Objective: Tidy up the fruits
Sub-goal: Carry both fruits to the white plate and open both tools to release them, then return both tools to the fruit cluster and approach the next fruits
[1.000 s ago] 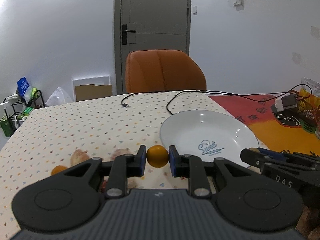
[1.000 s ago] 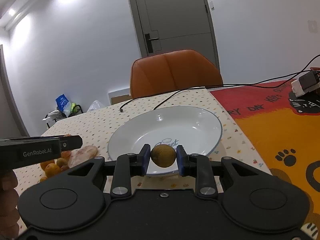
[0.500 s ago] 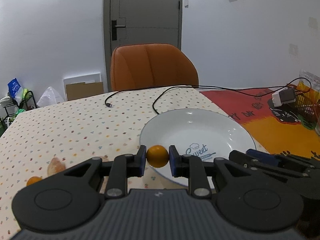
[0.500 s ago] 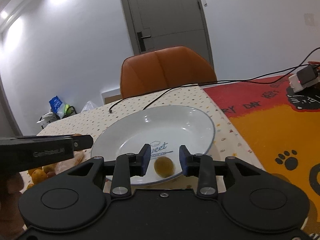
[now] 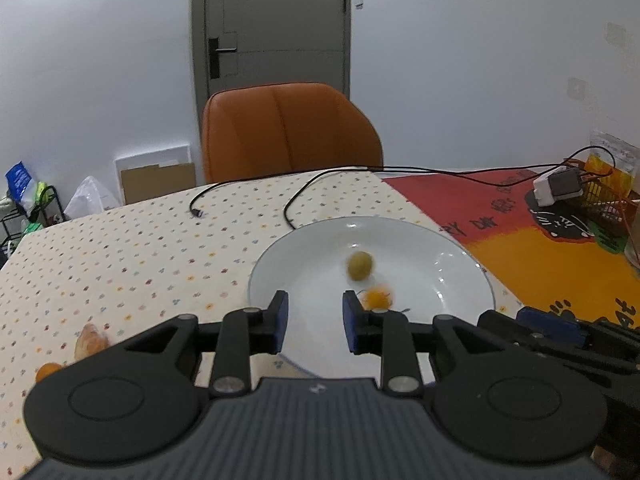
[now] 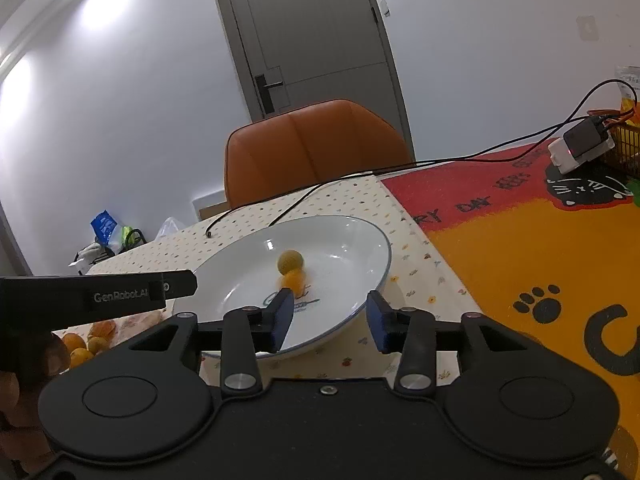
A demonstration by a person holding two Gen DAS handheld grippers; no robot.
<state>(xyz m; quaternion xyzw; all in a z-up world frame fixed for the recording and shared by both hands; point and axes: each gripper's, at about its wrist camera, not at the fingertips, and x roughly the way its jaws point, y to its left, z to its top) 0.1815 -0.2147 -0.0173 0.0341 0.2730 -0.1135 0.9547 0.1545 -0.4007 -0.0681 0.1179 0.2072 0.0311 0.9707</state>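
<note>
Left of the white plate (image 6: pixel 360 276), loose fruits (image 6: pixel 84 346); left gripper (image 5: pixel 312 320), labelled "GenRobot.AI", jaws apart, empty. On the plate: orange kumquat (image 5: pixel 378 298) touching yellow-green fruit (image 5: pixel 360 266). Right gripper (image 6: pixel 330 318) gapes, empty.

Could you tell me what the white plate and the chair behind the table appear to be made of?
The white plate looks like glazed ceramic: its glossy surface carries sharp light glints. The orange chair seems upholstered in leather or faux leather, smooth with a centre seam and soft sheen.
</note>
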